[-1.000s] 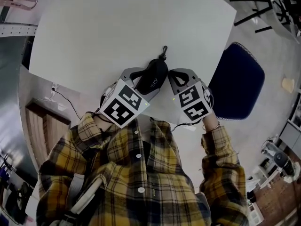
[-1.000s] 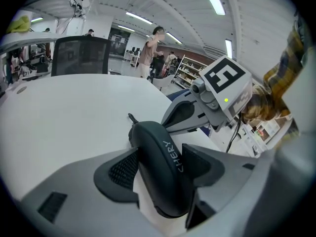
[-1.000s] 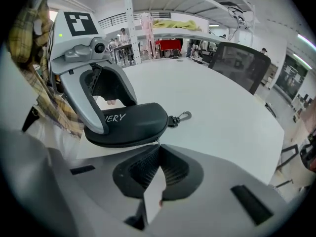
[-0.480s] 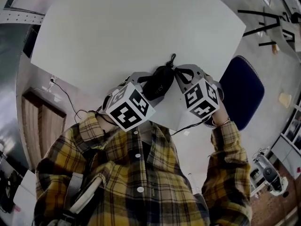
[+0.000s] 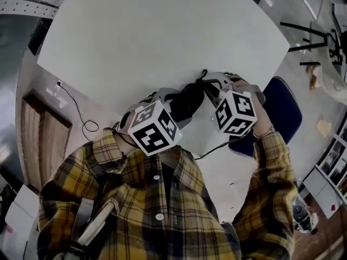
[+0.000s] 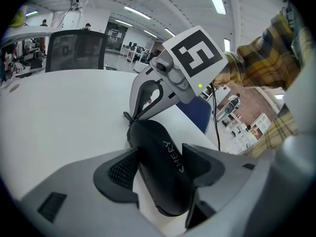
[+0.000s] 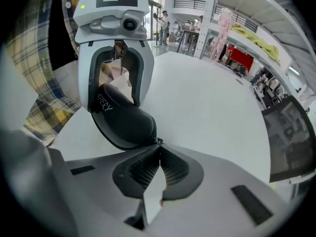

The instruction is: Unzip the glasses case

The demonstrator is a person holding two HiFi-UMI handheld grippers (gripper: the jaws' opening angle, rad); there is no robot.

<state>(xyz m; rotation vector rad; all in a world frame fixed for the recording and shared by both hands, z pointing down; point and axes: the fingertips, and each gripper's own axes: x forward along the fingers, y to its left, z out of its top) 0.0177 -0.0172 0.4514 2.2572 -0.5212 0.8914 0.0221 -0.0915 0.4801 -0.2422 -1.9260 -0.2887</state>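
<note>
Clamping the glasses case (image 6: 159,149) in the left gripper (image 6: 160,166) by the table's (image 5: 162,37) near edge, pinching its zip pull (image 7: 157,141) in the right gripper's (image 7: 158,154) closed jaws; seemingly barely started, nearly all unzipping left

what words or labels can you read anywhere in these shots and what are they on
"CHERY": pale capitals printed along the black oval glasses case, read in the left gripper view.
"HERY": the same print in the right gripper view, first letter hidden.
Black-and-white marker cubes: square patterns only, no words.
Background signs: too small and blurred to read.
</note>
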